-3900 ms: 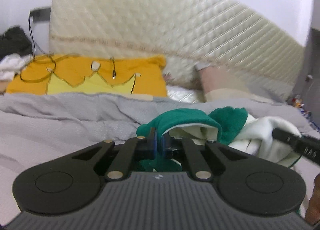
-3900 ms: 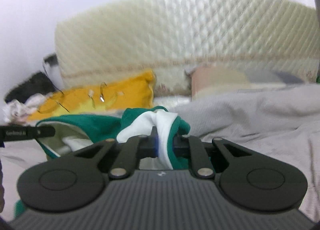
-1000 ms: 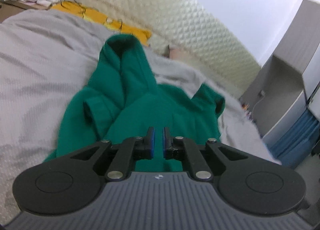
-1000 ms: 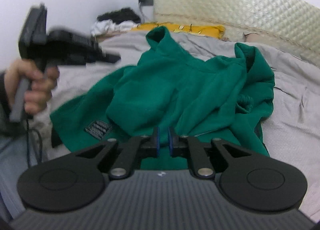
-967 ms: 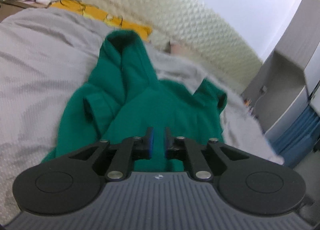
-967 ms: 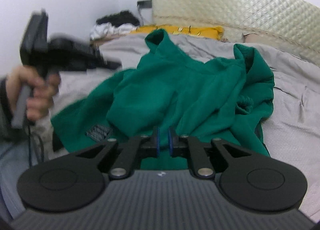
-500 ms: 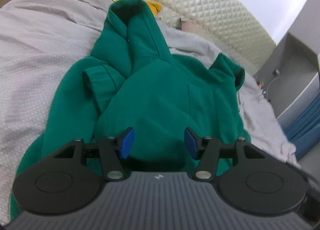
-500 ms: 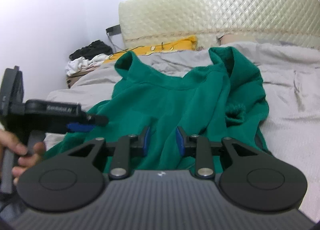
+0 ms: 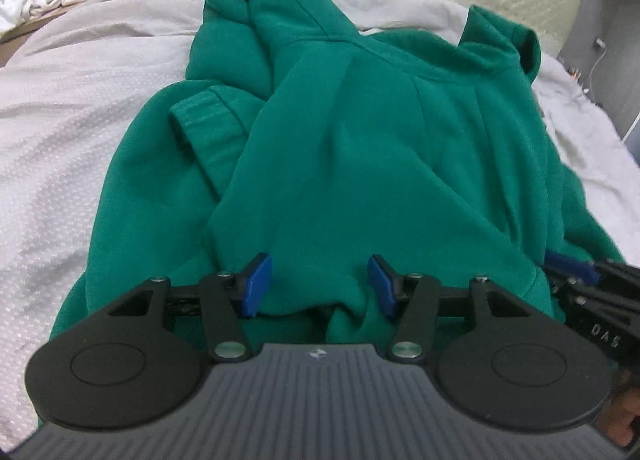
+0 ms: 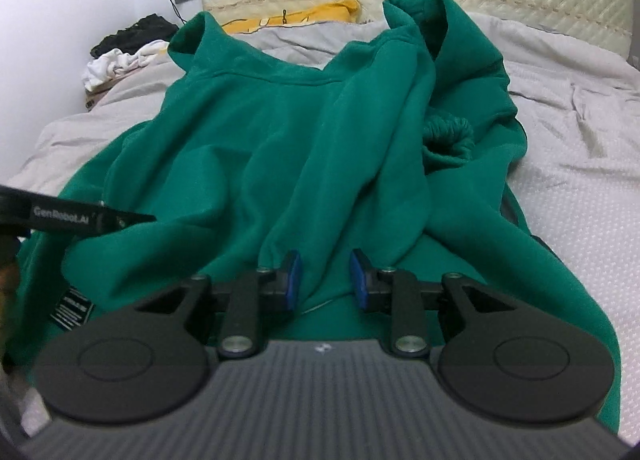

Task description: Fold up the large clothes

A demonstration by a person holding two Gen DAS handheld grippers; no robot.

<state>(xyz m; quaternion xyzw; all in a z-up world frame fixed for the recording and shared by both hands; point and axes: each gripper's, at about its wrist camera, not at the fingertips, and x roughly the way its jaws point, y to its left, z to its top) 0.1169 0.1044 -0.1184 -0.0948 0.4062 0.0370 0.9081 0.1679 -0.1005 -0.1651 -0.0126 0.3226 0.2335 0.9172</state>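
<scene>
Both the left gripper (image 9: pixel 316 284) and the right gripper (image 10: pixel 325 280), closed a second ago, now stand wide open and empty, having released the green hoodie (image 9: pixel 360 140), which lies spread on the bed (image 9: pixel 72 108) directly ahead, ready for sleeve folding.
</scene>
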